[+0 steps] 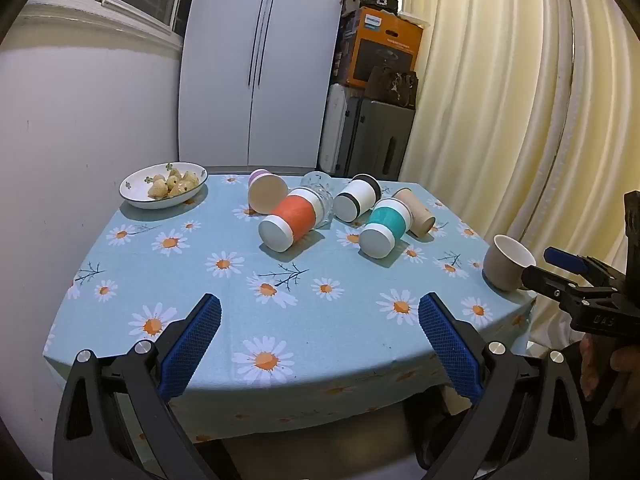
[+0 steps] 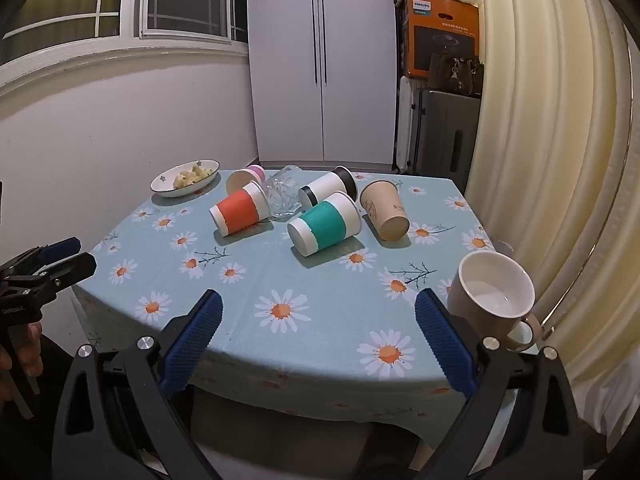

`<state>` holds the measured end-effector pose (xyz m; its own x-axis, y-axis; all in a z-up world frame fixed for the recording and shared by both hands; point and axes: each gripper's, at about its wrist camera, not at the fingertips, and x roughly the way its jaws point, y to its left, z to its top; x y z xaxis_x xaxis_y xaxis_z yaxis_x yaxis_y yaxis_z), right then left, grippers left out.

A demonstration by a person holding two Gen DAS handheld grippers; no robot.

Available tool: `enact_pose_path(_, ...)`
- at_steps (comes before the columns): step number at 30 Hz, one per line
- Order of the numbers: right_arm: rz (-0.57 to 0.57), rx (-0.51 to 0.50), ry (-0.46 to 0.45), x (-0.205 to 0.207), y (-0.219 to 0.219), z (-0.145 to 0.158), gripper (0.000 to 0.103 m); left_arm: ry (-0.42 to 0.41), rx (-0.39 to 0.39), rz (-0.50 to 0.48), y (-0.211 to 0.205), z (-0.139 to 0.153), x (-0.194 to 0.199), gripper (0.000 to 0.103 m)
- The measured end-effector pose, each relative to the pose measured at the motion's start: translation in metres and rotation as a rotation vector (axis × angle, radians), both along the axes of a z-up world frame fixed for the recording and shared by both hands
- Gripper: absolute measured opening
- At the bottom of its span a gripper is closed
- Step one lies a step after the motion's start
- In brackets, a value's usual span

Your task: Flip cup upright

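Mid-surface, several cups lie on their sides: orange-banded cup (image 2: pixel 240 213), teal-banded cup (image 2: pixel 324 224), black-banded cup (image 2: pixel 328 188), kraft paper cup (image 2: pixel 385 210), glass tumbler (image 2: pixel 283 196); beige mug (image 2: pixel 494 300) stands upright near right edge. Left gripper (image 1: pixel 320 336) and right gripper (image 2: pixel 318 330) hover short of the cluster, fingers spread, empty. Risk: tipped cups touch and may roll if nudged; carton (image 2: pixel 442 36) reads "PHILIPS".

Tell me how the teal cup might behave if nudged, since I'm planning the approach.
The teal cup lies on its side, so it will probably roll, curving because it tapers. It looks like paper, likely light and easy to crush. It may bump the brown cup close beside it.
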<state>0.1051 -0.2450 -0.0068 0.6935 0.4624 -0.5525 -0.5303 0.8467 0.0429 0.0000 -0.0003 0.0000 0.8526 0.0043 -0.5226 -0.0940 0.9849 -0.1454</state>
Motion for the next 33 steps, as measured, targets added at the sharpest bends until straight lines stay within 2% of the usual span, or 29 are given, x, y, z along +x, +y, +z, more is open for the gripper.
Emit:
enact_pose_path(13,0.004,0.010,-0.002,-0.006,-0.009,-0.003,0.098,0.007,0.004,-0.001,0.001,0.003,-0.001,0.097)
enact_pose_path(33,0.005,-0.023,0.017,0.003,0.003,-0.006,0.098,0.018,0.016,-0.018,-0.004,-0.003,0.002,0.097)
